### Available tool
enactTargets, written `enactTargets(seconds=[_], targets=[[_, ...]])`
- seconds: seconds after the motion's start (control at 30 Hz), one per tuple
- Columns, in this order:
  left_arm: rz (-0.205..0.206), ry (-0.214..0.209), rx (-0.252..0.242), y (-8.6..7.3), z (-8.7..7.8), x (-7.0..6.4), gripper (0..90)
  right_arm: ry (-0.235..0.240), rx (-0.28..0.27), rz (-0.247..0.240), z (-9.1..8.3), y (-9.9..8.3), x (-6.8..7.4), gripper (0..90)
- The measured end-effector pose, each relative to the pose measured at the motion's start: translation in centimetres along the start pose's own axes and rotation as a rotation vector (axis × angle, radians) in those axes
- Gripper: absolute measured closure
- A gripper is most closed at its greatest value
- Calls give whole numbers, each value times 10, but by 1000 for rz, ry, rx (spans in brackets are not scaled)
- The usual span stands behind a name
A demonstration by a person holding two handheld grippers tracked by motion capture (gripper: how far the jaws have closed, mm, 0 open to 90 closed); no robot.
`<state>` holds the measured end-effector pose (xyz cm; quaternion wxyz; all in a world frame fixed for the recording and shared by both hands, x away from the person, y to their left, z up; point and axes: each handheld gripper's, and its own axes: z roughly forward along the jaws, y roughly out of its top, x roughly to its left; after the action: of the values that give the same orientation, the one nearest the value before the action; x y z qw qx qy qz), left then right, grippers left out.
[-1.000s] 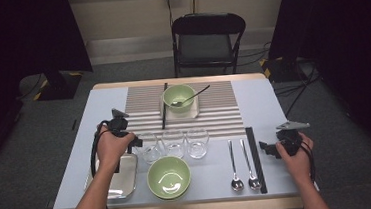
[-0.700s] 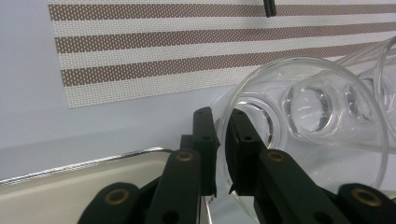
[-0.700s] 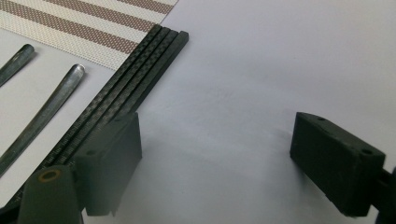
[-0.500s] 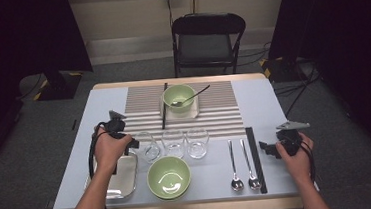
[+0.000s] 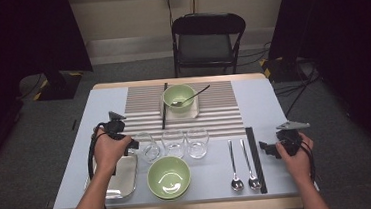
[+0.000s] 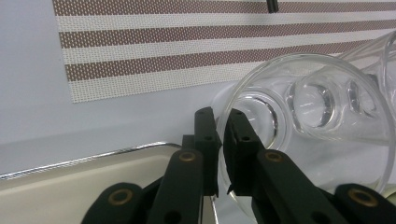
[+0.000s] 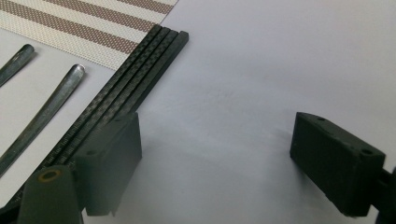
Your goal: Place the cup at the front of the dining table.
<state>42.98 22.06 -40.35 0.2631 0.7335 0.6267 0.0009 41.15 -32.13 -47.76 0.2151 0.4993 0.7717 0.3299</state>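
The glass (image 6: 308,126) is cut off at the right edge.

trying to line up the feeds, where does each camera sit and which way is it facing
High view: above the person's side, looking forward and down on the table; forearms, both hands, left gripper, right gripper.
Left gripper view: rides that gripper, looking along its jaws pinching the glass rim.
Right gripper view: looks along open jaws at chopsticks.
Shared: high and left views show the glass.
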Motion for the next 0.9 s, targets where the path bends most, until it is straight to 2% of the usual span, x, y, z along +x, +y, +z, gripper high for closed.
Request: enactTargets(seconds=[0.07, 0.2, 0.27, 0.43, 0.73, 0.8, 0.9], targets=[[4, -2, 1, 0, 0, 1, 850, 0, 1, 2, 0, 0, 0, 153], [-15, -32, -6, -2, -1, 6, 852, 0, 1, 1, 0, 0, 0, 153], [-10, -42, -6, -3, -2, 9, 853, -1, 1, 1, 0, 0, 0, 153], [-19, -34, -19, -3, -4, 11, 861, 0, 1, 2, 0, 0, 0, 153], [-49, -75, -40, -3, -11, 16, 866, 0, 1, 2, 0, 0, 0, 153], [-39, -79, -44, -2, -12, 17, 866, 1, 1, 2, 0, 0, 0, 153], [-46, -83, -49, -2, -14, 17, 866, 0, 1, 2, 0, 0, 0, 153]])
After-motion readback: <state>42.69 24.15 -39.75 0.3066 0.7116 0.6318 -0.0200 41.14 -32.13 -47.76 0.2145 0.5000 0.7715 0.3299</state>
